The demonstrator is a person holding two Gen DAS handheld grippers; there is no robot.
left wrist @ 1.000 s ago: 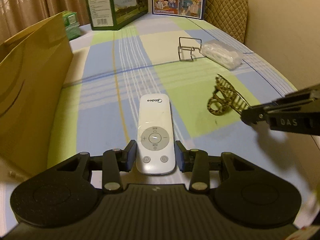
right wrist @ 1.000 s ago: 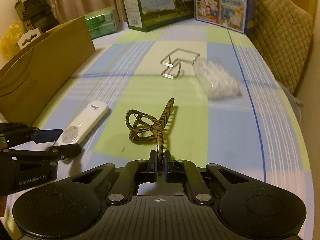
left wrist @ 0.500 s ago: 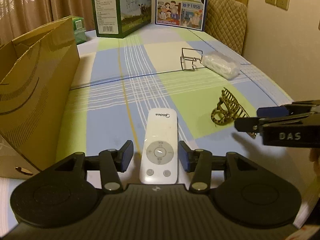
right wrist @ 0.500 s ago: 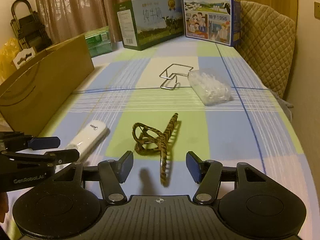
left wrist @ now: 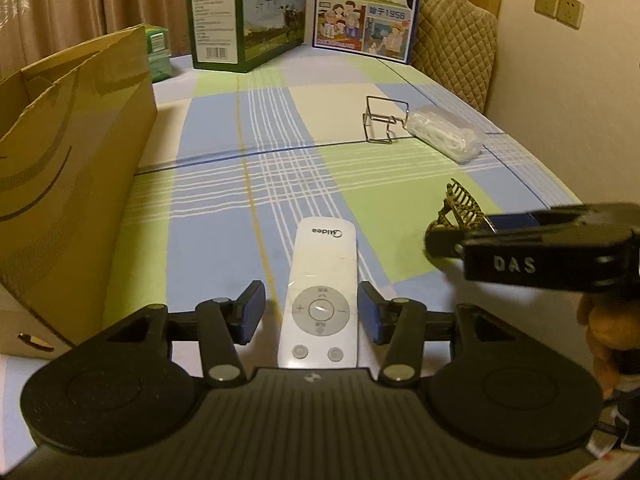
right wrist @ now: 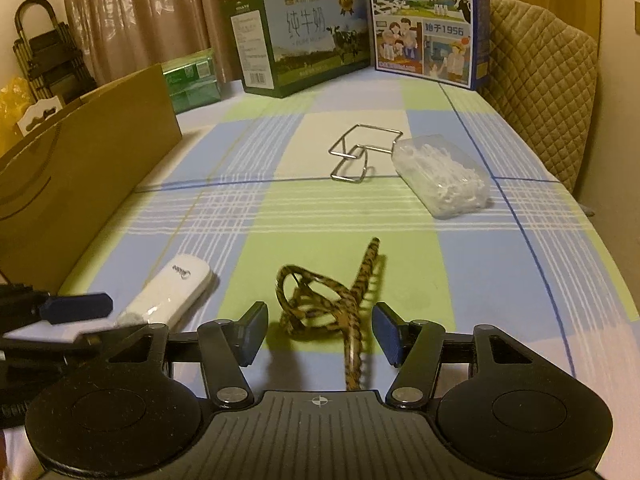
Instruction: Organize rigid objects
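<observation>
Left wrist view: left gripper (left wrist: 311, 314) is angled down over the checked tablecloth (left wrist: 320, 120), jaws spread. They have just been opening, with the white remote control (left wrist: 322, 292) lying flat on the cloth between the blue pads; a gap shows on each side, so neither pad presses it. Right gripper (left wrist: 460, 240) enters from the right edge, partly covering the leopard-print hair claw (left wrist: 460, 204). A cardboard box (left wrist: 72, 184) stands along the left side of the table. Farther back sit a wire stand (left wrist: 382, 120) and, touching it, a clear plastic packet (left wrist: 444, 134). Two milk cartons (left wrist: 248, 16) stand at the far end.

Right wrist view: right gripper (right wrist: 320, 336) also has its jaws apart, having just opened. The hair claw (right wrist: 320, 300) rests on the cloth between the pads with clearance on both sides; its teeth side points away from the camera, and one arm runs back under the gripper body. The remote control (right wrist: 172, 292) lies to the left, with the left gripper (right wrist: 76, 316) straddling its near end. Wire stand (right wrist: 360, 152) and packet (right wrist: 440, 176) remain well apart from both grippers.
</observation>
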